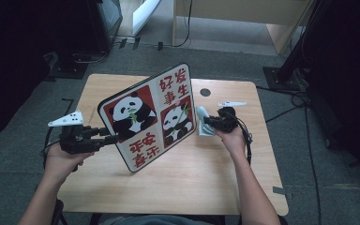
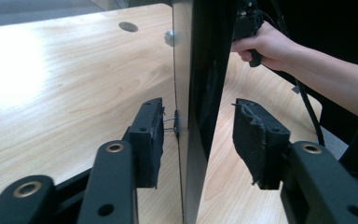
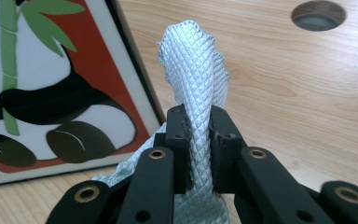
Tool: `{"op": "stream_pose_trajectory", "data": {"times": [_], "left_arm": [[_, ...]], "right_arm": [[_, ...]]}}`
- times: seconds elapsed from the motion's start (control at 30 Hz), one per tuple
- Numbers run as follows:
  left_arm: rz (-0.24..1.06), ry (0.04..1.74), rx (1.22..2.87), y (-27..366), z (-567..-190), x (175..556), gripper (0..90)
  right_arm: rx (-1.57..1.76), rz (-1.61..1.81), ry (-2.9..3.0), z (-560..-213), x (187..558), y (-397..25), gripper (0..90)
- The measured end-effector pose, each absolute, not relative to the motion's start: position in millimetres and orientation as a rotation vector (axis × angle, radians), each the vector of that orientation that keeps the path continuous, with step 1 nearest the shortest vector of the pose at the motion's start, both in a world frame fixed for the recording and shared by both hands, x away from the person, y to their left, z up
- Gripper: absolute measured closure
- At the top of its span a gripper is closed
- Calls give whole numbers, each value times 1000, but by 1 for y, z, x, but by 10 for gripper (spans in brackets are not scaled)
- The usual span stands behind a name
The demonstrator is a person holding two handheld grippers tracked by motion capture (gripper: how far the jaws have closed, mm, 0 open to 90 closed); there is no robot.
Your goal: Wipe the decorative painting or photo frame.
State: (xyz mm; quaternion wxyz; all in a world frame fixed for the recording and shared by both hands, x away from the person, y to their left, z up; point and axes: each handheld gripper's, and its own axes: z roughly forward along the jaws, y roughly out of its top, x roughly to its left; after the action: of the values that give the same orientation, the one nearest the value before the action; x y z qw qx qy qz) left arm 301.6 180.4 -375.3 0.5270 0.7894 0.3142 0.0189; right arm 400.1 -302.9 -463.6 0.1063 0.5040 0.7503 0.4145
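Observation:
A picture board point(image 1: 150, 117) with two pandas and red characters stands tilted on a lower corner on the wooden table point(image 1: 192, 178). My left gripper point(image 1: 115, 137) is at its left edge. In the left gripper view the board point(image 2: 200, 70) is seen edge-on between the jaws of my left gripper point(image 2: 198, 140), which stand open with a gap on each side. My right gripper point(image 1: 206, 123) is by the board's right edge, shut on a pale quilted cloth point(image 1: 201, 115). In the right gripper view the cloth point(image 3: 196, 60) rises from my right gripper point(image 3: 199, 140), beside the board point(image 3: 51, 93).
A round cable hole point(image 1: 205, 92) lies in the table's far right part. The person's right hand point(image 2: 265, 44) shows beyond the board. On the floor stand a black stand base point(image 1: 281, 75) with cables at the right and light wooden furniture point(image 1: 234, 14) behind.

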Motion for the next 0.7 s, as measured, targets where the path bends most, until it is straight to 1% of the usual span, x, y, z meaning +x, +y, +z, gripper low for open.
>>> {"op": "stream_pose_trajectory", "data": {"times": [0.1,0.3,0.7], "left_arm": [[53,742,1900,182,-376,301,485],[64,694,1947,182,-379,297,455],[60,717,1935,193,-385,295,411]], "right_arm": [[1490,1208,2196,-463,399,-310,806],[1516,1211,2150,-462,398,-324,805],[1544,1178,2111,-466,400,-341,800]]}}
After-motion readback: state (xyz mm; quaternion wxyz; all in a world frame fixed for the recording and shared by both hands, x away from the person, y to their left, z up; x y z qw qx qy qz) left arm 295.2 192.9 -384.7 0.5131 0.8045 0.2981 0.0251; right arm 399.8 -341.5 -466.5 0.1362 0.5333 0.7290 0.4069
